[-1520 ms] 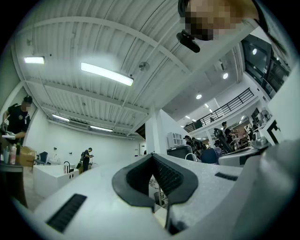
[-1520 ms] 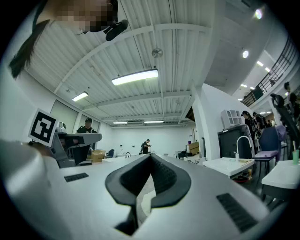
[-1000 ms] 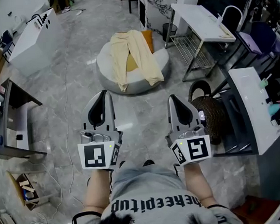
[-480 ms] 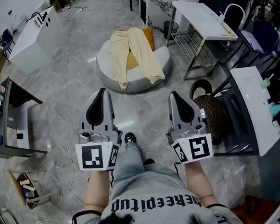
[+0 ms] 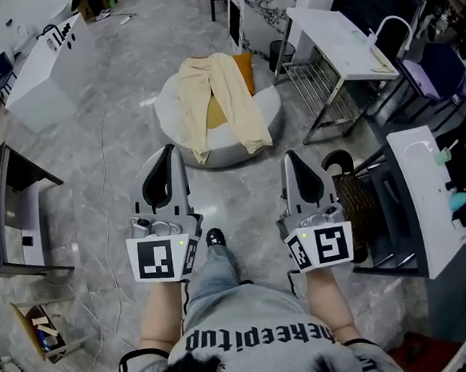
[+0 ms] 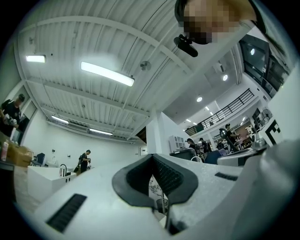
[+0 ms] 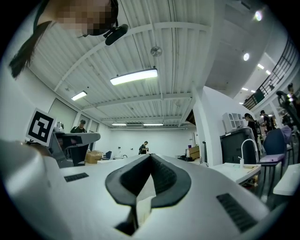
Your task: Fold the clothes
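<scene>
Pale yellow trousers (image 5: pixel 214 98) lie draped over a round white pouf (image 5: pixel 271 106) on the floor, well ahead of both grippers. My left gripper (image 5: pixel 168 152) and right gripper (image 5: pixel 289 157) are held side by side at waist height, pointing at the pouf and nowhere near touching it. Both are shut with nothing between the jaws. In the left gripper view the left gripper (image 6: pixel 152 157) points up at the room and ceiling, and the right gripper (image 7: pixel 150 157) does the same in its own view. An orange cushion (image 5: pixel 242 66) lies under the trousers.
A white table (image 5: pixel 338 36) and a wire rack (image 5: pixel 313 86) stand right of the pouf. A woven basket (image 5: pixel 356 199) and a white desk (image 5: pixel 425 182) are at my right, and a dark desk (image 5: pixel 17 198) at my left. A cable (image 5: pixel 105 199) runs over the floor. My shoe (image 5: pixel 214 237) shows below.
My leg has stepped forward between the grippers, and the scene has shifted a little in the view. Both grippers keep the same pose and stay shut.
</scene>
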Demonstrator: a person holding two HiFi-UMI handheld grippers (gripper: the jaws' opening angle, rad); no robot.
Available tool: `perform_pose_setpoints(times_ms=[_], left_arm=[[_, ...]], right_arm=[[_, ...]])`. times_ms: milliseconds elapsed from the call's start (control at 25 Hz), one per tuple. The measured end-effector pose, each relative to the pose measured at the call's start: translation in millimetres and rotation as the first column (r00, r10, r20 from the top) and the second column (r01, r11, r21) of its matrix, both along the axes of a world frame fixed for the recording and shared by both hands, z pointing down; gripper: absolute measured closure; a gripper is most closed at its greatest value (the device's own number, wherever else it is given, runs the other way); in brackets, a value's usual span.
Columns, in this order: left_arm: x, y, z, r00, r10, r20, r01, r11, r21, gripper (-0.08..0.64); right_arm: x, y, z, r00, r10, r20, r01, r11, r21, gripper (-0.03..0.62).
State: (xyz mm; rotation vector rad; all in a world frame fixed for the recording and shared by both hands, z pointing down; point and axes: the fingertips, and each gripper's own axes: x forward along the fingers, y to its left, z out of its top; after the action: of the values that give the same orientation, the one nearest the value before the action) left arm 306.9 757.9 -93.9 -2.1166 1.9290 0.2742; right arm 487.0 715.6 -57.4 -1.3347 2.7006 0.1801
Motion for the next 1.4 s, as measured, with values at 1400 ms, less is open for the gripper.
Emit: perform_pose_setpoints(times_ms=[1400], left_arm=[[-159,-294,19,0.997,0.07,-0.027,-0.072,0.996,-0.06,0.556]], right_arm=[[-144,-282,14,0.997,0.081,-0.019,-0.082,0.996,-0.046,0.591]])
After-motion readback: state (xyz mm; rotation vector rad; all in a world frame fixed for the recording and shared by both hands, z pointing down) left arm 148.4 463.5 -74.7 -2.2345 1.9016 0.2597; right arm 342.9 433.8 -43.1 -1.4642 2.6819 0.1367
